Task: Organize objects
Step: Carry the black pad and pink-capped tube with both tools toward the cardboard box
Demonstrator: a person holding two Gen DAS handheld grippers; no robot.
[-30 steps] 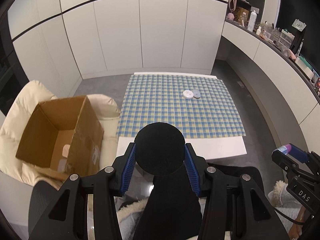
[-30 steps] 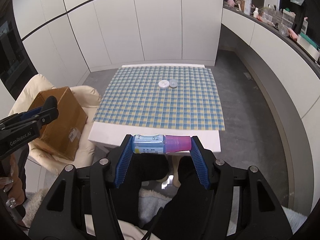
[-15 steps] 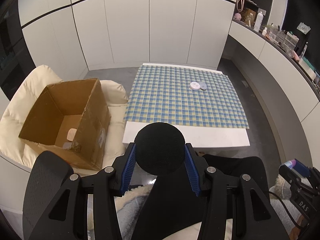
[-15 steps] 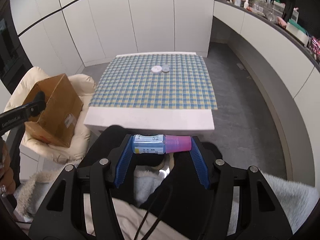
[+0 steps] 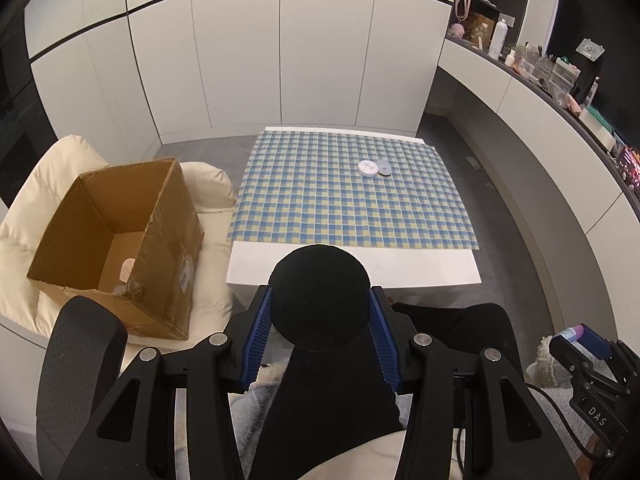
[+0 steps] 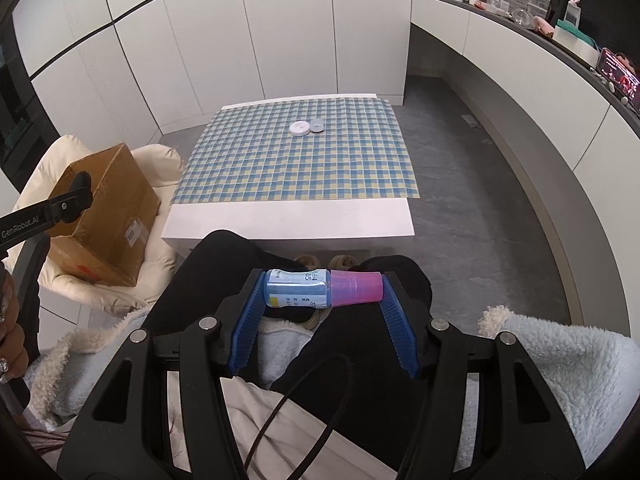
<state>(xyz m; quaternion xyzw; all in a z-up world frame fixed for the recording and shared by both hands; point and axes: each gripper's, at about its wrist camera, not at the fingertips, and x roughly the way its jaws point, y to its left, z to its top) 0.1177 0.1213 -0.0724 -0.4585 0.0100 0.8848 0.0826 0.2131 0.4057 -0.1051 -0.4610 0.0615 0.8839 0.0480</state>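
The left gripper [image 5: 319, 334] has its jaws clamped on a round black disc [image 5: 319, 304]. The right gripper [image 6: 323, 307] has its jaws gripping a small blue bottle with a pink cap [image 6: 324, 288] sideways, above the person's lap, short of the white table with checked cloth [image 6: 296, 216].

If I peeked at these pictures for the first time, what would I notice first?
Probably the right gripper squeezing a small bottle with a bright pink cap sideways, just above the person's lap. Next, the left gripper clamped on a round black disc. Beyond them lies a blue checked cloth on the low table, with an open cardboard box to its left.
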